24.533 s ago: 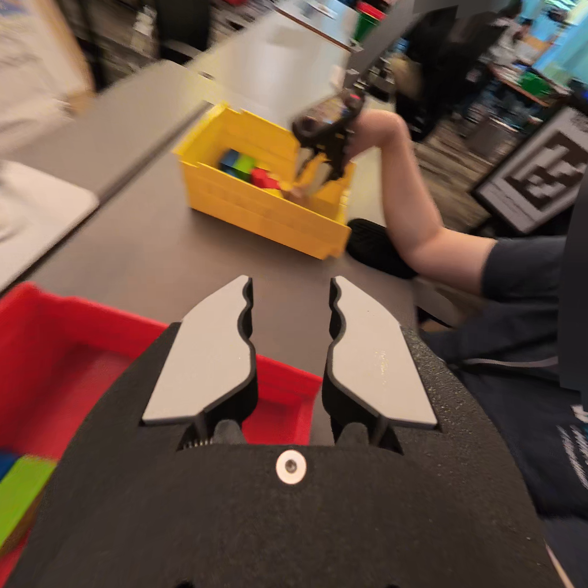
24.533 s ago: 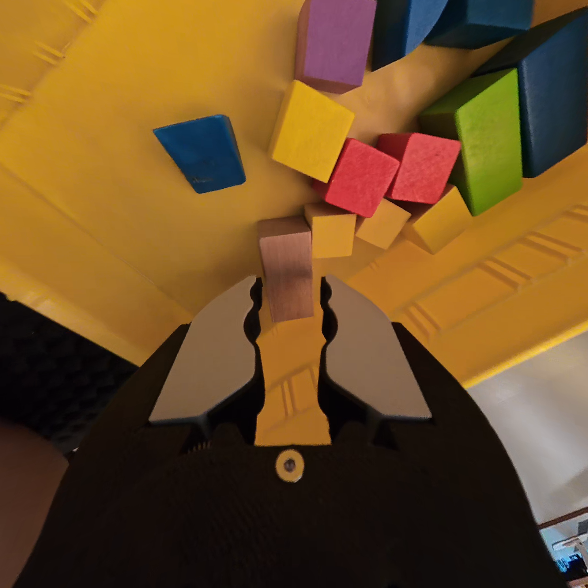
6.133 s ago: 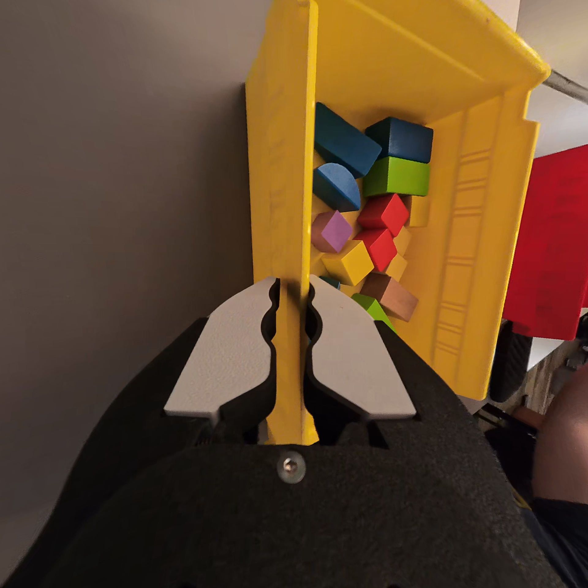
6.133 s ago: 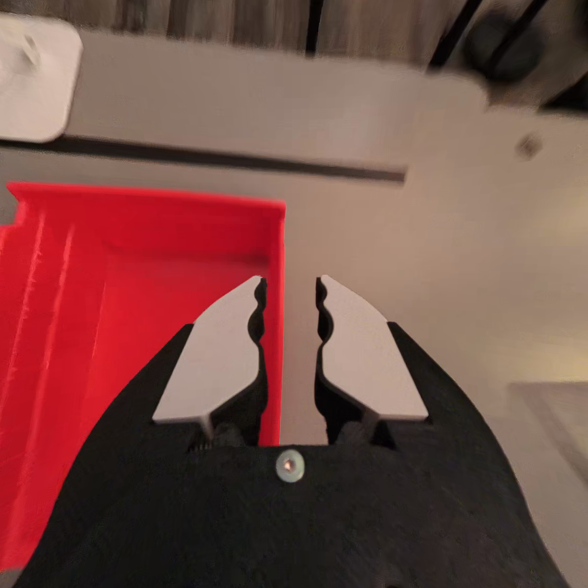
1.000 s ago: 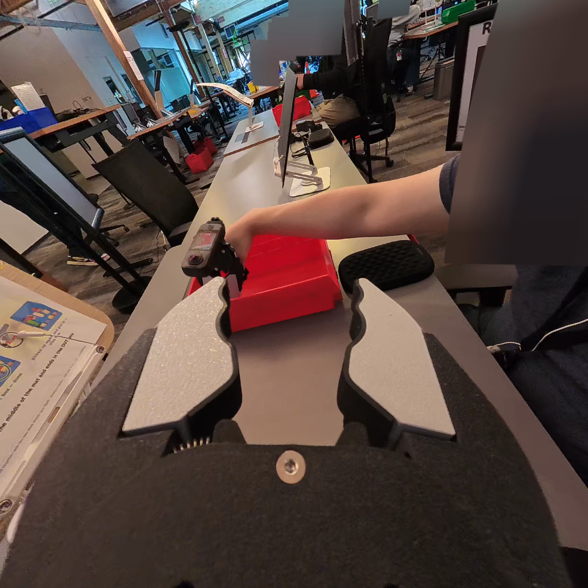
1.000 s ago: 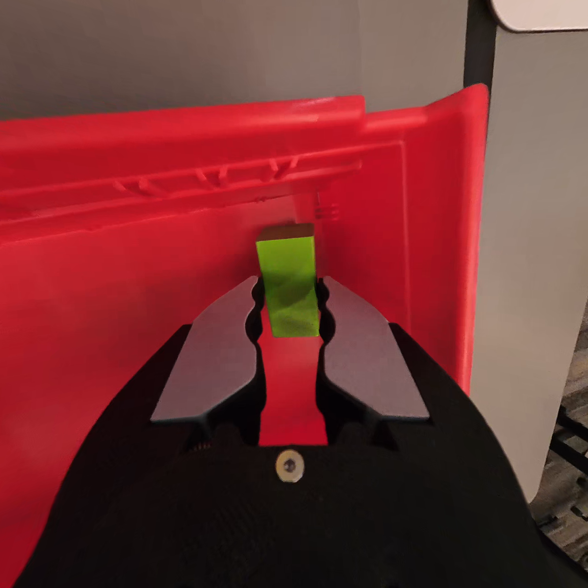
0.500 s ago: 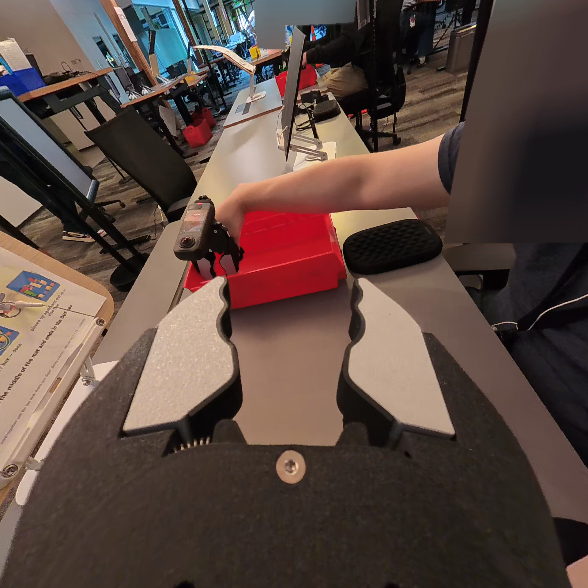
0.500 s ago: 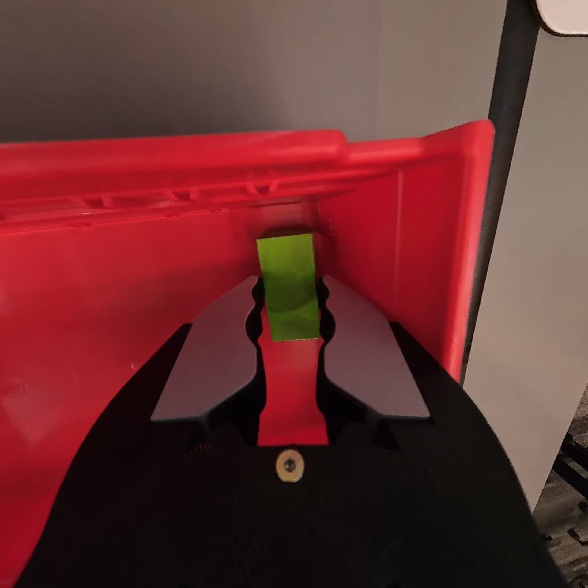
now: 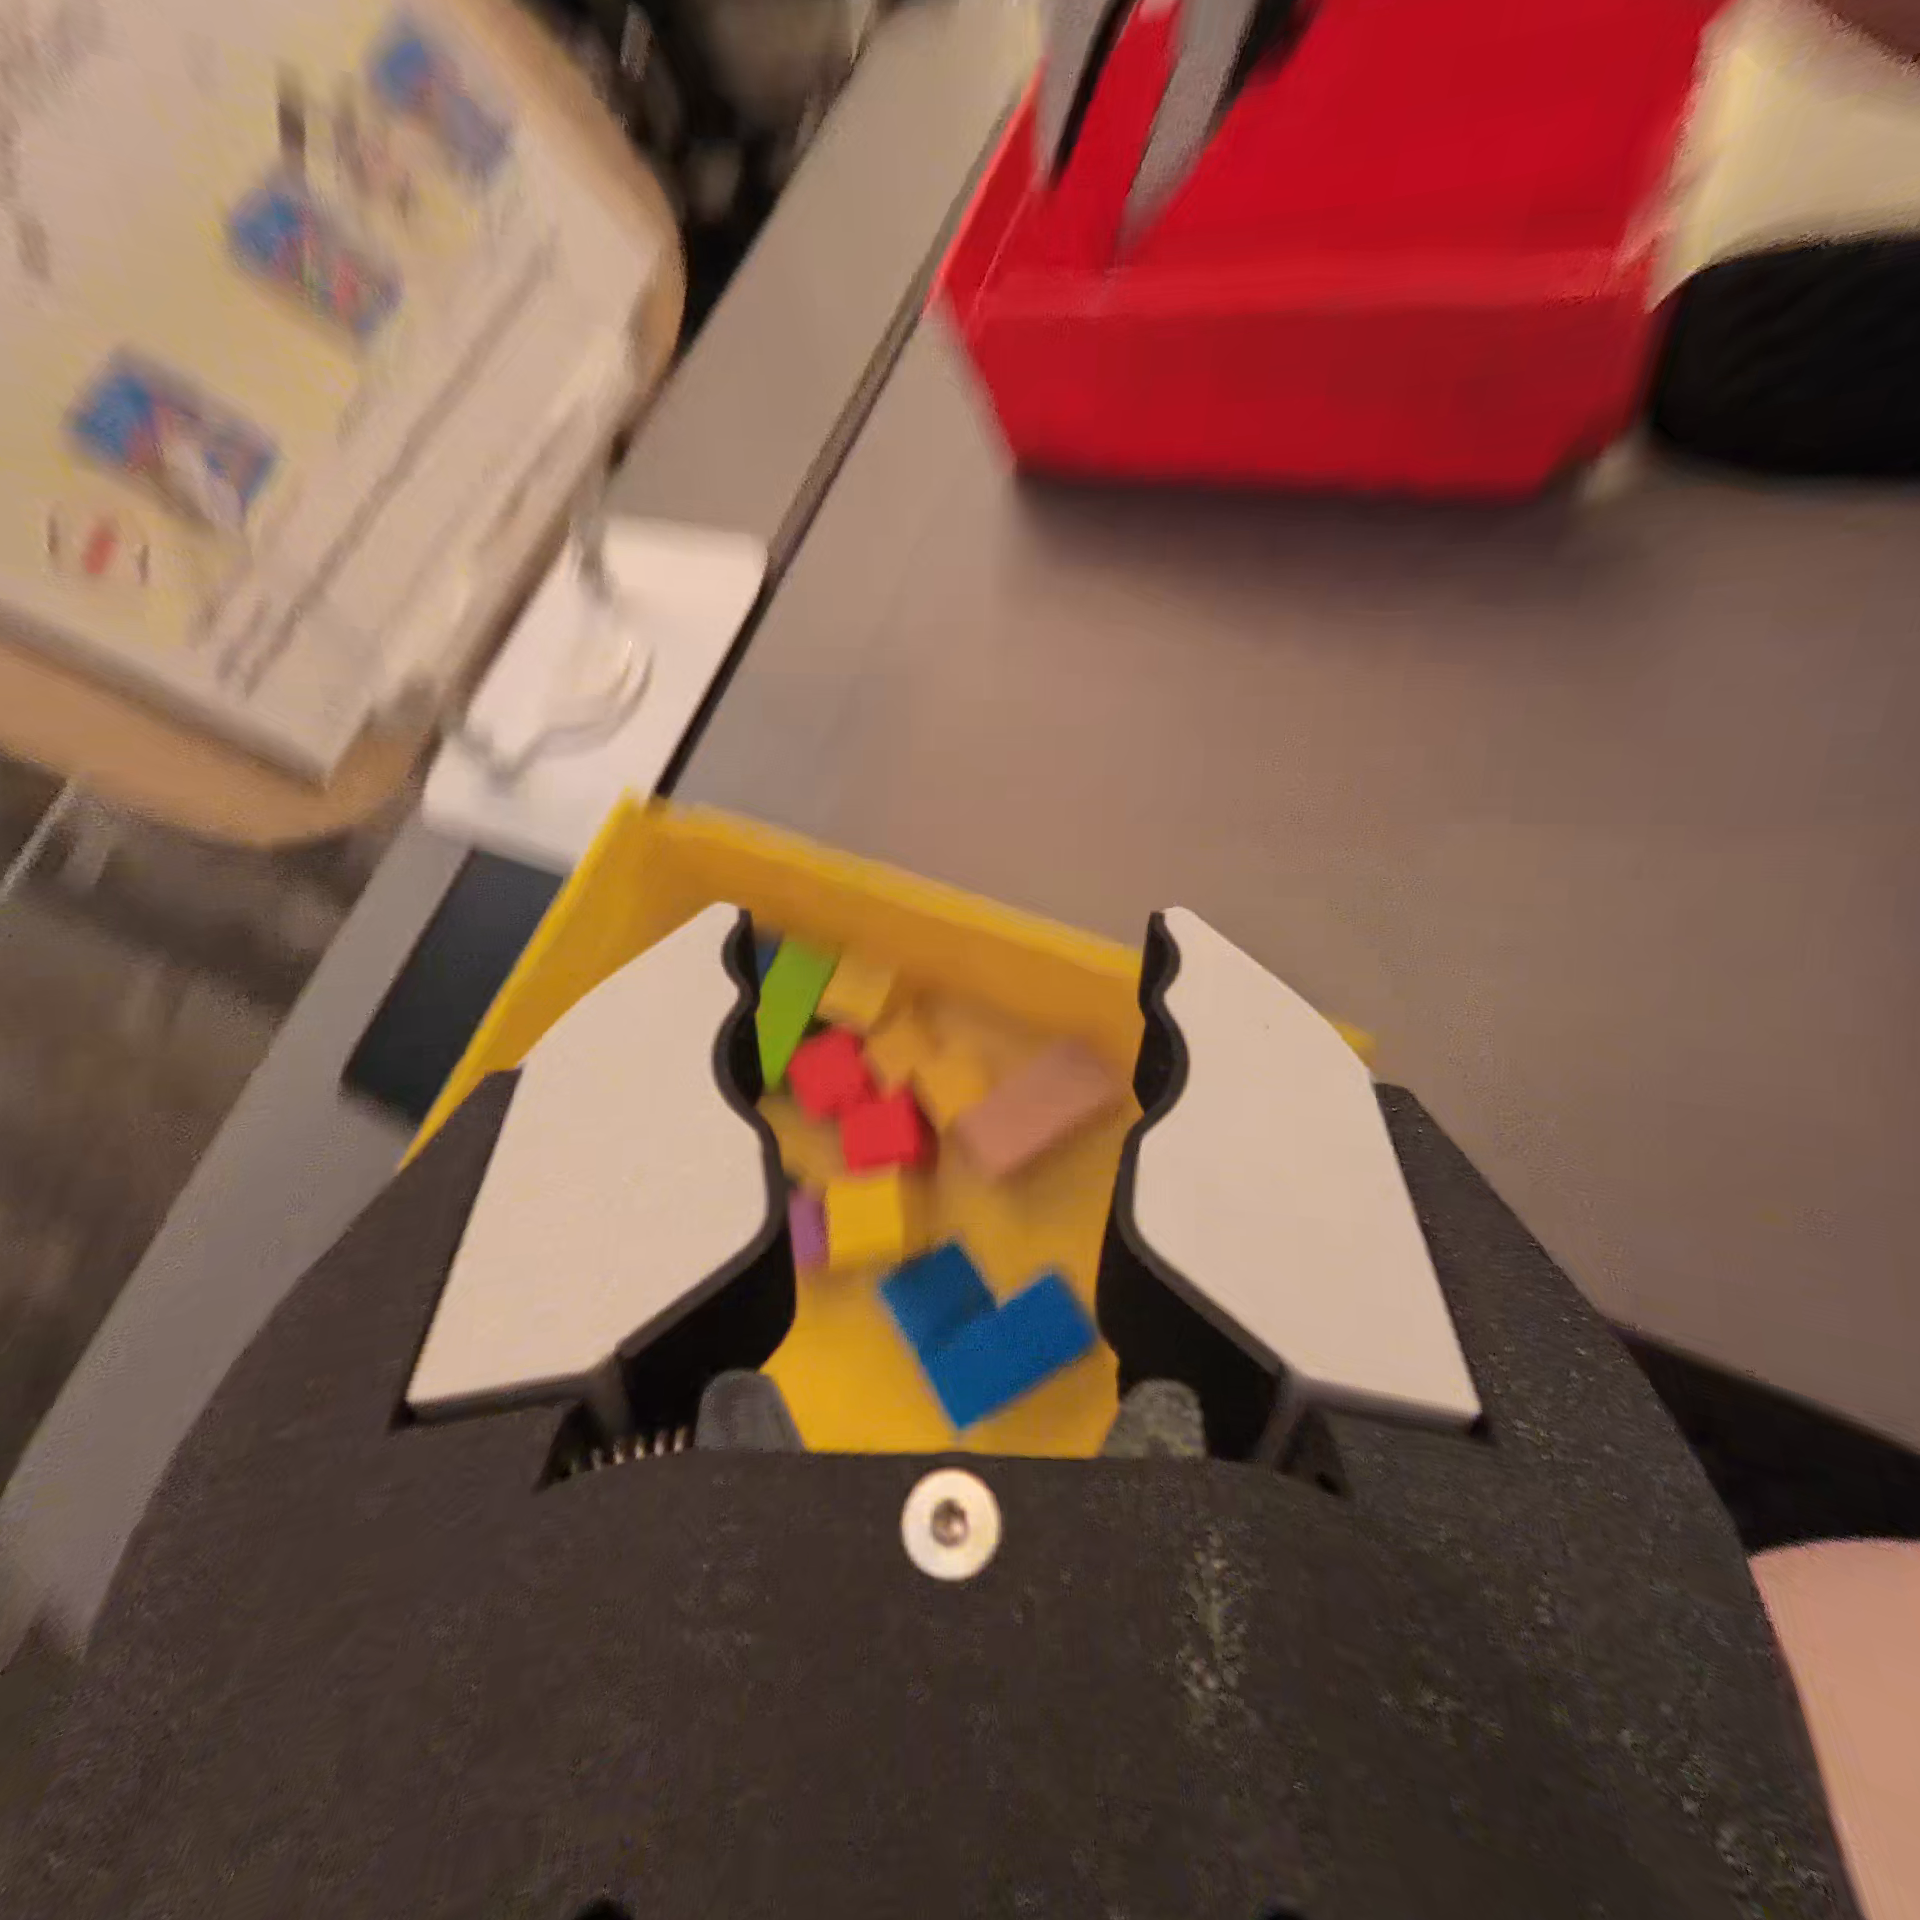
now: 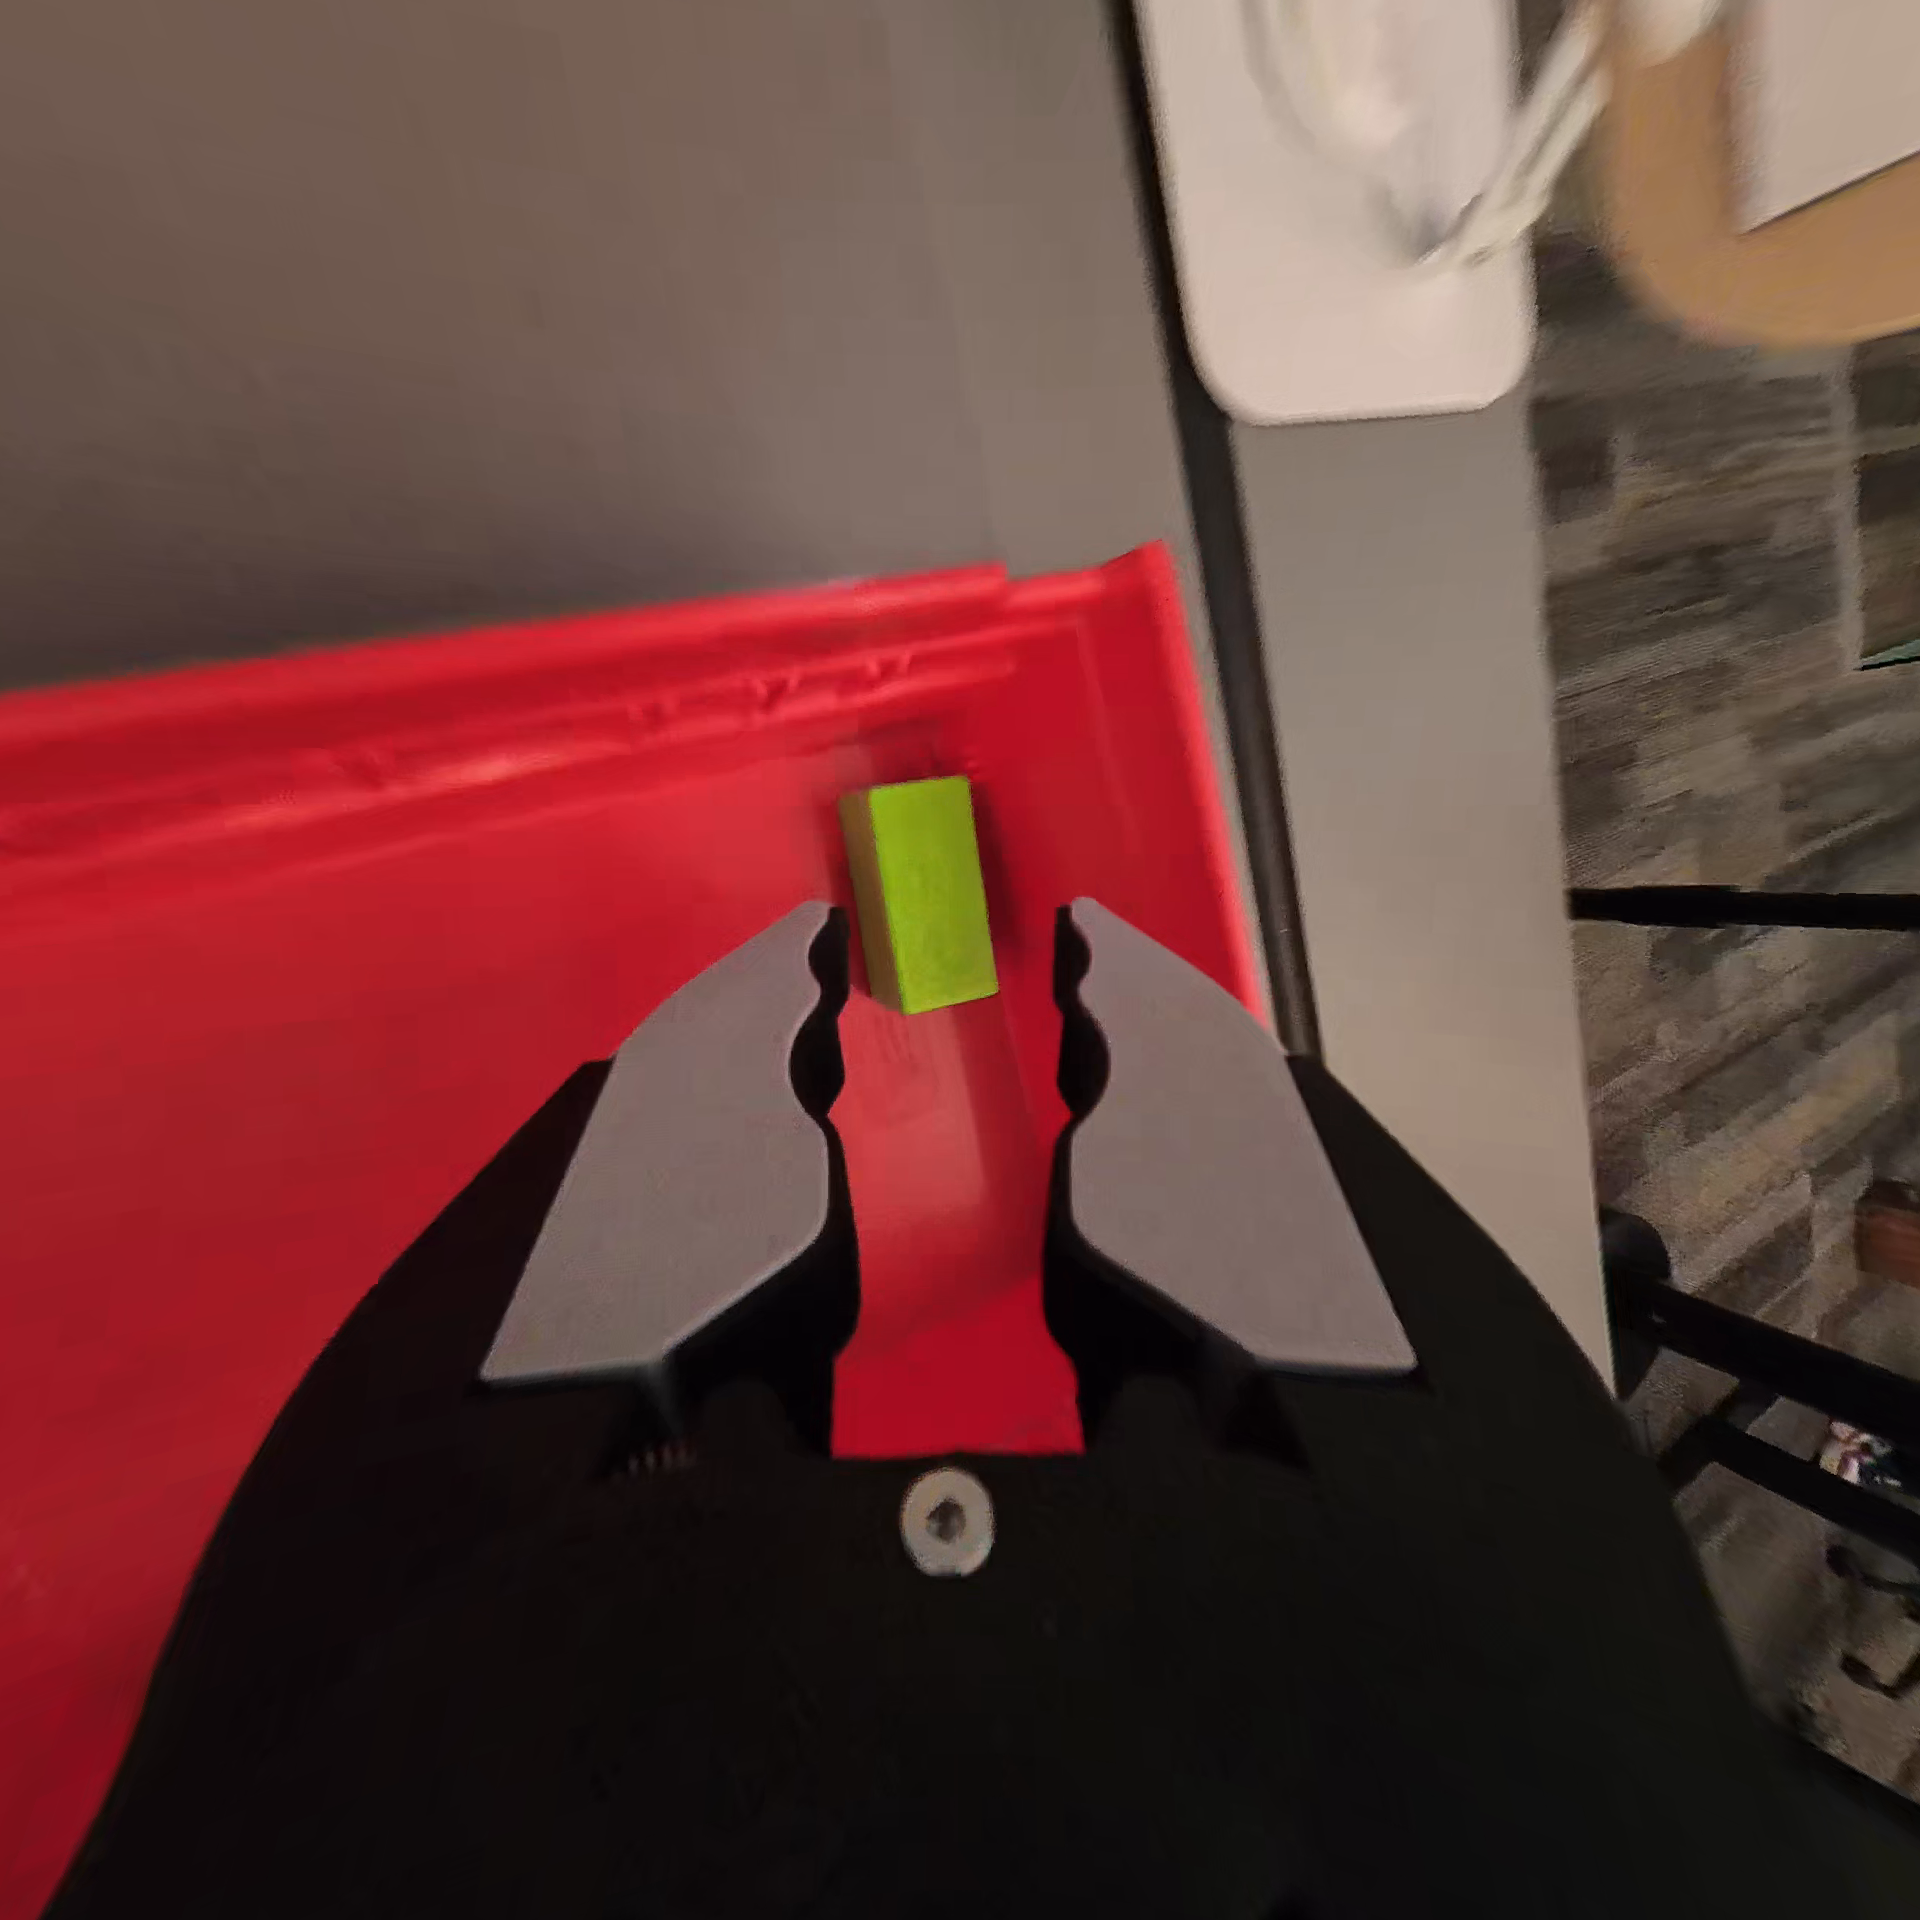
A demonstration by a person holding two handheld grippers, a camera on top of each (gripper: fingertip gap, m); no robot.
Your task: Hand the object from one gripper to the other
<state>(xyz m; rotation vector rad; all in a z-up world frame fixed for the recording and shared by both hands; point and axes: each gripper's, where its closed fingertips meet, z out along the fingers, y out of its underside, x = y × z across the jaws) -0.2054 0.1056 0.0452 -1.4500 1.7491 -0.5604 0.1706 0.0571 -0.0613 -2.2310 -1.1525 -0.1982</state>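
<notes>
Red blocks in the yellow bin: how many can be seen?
2. One red block lies beside the green block; the other red block sits just nearer the camera. The left gripper may hide more.

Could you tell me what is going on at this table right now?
A person is working with two handheld grippers. The right gripper is open above the red bin, and a green block lies free on the bin floor by its corner, beyond the fingertips. The left gripper is open too and holds nothing, looking down into a yellow bin of mixed coloured blocks. That view is blurred.
</notes>
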